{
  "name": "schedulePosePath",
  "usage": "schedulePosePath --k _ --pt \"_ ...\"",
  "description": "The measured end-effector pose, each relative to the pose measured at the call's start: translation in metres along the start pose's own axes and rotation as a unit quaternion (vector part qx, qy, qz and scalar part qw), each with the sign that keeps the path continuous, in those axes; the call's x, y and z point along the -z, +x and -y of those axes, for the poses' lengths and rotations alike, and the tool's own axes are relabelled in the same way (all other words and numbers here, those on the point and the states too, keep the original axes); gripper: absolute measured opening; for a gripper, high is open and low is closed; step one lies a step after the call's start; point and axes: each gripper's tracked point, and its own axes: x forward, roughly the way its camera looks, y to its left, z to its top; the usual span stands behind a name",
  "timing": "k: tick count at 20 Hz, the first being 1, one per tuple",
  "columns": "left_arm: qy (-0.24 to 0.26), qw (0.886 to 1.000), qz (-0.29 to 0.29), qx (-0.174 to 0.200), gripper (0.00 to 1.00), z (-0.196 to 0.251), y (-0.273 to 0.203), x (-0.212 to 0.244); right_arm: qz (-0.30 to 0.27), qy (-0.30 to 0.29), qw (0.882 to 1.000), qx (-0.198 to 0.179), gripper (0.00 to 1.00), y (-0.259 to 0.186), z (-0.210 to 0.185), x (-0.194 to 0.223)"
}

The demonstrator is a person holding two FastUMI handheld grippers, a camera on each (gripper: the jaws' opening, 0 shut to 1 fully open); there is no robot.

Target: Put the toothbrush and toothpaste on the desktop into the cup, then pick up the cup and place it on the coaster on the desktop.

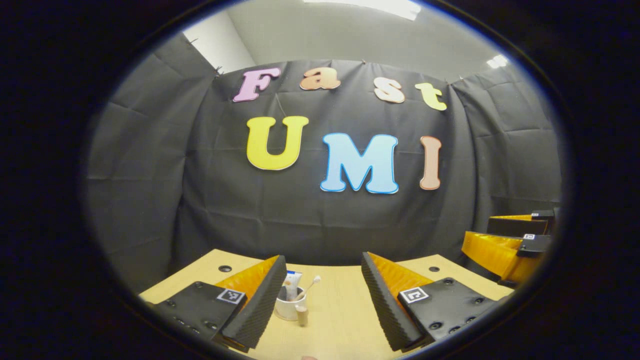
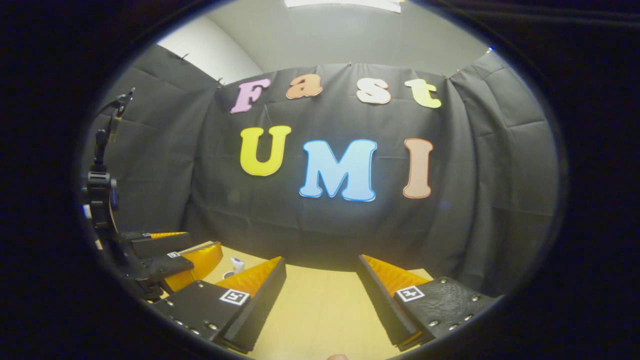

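A: Where is the small round white cup (image 1: 289,306)?

B: In the left gripper view, at about seven o'clock on the pale wooden desktop (image 1: 340,310), just beside the left finger of the left gripper (image 1: 320,300). A white toothpaste tube (image 1: 291,283) and a white-headed toothbrush (image 1: 311,286) lean out of it.

A: And the grippers?

B: The left gripper is spread wide, grasping nothing. The right gripper (image 2: 320,302) is also released, over bare desktop; its view catches the cup at nine o'clock.
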Motion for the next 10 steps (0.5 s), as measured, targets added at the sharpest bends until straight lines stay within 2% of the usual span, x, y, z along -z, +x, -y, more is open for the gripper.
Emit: schedulePosePath --k 3,4,5,10 --pt "0.011 1.0 0.005 0.003 0.96 -0.012 -0.002 -0.001 -0.009 0.006 1.0 0.011 0.91 -0.005 -0.006 0.003" --pt "0.013 1.0 0.005 0.006 0.93 -0.014 -0.002 0.0 -0.011 0.007 1.0 0.014 0.91 -0.006 -0.007 0.004" --pt "0.016 1.0 0.003 0.007 0.96 -0.017 -0.002 0.002 -0.014 0.007 1.0 0.015 0.91 -0.007 -0.009 0.005" --pt "0.013 1.0 0.007 0.015 0.96 -0.03 0.0 0.003 -0.022 0.006 0.999 0.026 0.91 -0.008 -0.017 0.006"
